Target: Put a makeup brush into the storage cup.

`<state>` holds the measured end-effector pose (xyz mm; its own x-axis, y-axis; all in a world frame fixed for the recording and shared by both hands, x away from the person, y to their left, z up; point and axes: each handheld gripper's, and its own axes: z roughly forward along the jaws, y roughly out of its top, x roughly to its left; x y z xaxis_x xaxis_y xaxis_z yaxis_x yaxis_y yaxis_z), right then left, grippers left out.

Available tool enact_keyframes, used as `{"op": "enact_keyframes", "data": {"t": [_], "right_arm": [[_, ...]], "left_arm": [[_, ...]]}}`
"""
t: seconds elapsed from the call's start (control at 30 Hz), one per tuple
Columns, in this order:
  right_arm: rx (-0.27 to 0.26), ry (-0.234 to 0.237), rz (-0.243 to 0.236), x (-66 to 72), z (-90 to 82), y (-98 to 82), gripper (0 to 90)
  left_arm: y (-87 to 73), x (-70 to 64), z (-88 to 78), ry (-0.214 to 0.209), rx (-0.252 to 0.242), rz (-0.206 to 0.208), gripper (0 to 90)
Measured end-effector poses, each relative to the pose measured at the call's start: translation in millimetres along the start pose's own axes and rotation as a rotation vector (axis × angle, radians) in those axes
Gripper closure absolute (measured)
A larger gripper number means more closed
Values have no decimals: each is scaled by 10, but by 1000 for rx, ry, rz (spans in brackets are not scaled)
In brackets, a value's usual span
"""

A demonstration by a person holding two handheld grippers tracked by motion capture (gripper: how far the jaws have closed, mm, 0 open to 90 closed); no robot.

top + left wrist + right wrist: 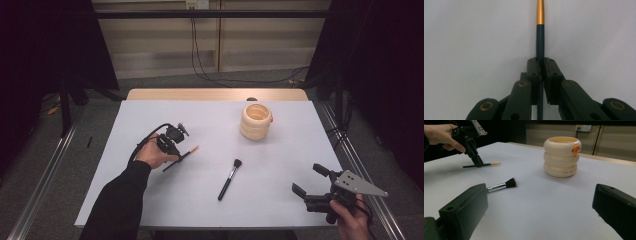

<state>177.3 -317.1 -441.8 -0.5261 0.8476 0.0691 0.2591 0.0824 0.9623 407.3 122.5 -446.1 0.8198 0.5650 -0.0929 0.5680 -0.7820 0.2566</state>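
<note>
pencil (181, 156) lies flat on the white table (280, 200), in the left half, with its orange tip pointing toward the far right. your left gripper (170, 147) is pressed together on the dark shaft of that pencil; in the left gripper view the two black jaws meet on the shaft (540, 42) just ahead of the pads, and the gold-orange end runs away from you toward the top edge. your left hand (152, 154) holds the gripper tilted down onto the table, with its cable looping up behind. your right gripper (306, 181) sits near the front right corner of the table, jaws spread wide with nothing between them; your right hand (352, 220) holds it from below, the grey three-cornered plate on top. makeup brush (228, 180) lies on the table between the two grippers, bristles toward the far side, handle toward you, apart from both. cream-coloured ringed holder (256, 121) stands upright in the far right part of the table, well apart from the pencil; the right gripper view shows a small orange piece at its rim (575, 149).
</note>
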Motion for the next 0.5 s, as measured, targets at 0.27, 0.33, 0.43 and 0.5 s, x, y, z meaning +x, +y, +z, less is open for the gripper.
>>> {"op": "enact_keyframes", "data": {"t": [0.27, 0.33, 0.43, 0.5], "right_arm": [[0, 1, 1, 1, -2, -1, 0], [2, 1, -9, -10, 0, -4, 0], [-2, -4, -3, -4, 4, -4, 0], [2, 0, -4, -7, 1, -4, 0]], "left_arm": [[-51, 33, -38, -9, -21, -22, 840], [-66, 34, -56, -10, -46, -23, 840], [-77, 39, -82, -13, -50, -28, 840], [-83, 34, -103, -10, -60, -32, 840]]}}
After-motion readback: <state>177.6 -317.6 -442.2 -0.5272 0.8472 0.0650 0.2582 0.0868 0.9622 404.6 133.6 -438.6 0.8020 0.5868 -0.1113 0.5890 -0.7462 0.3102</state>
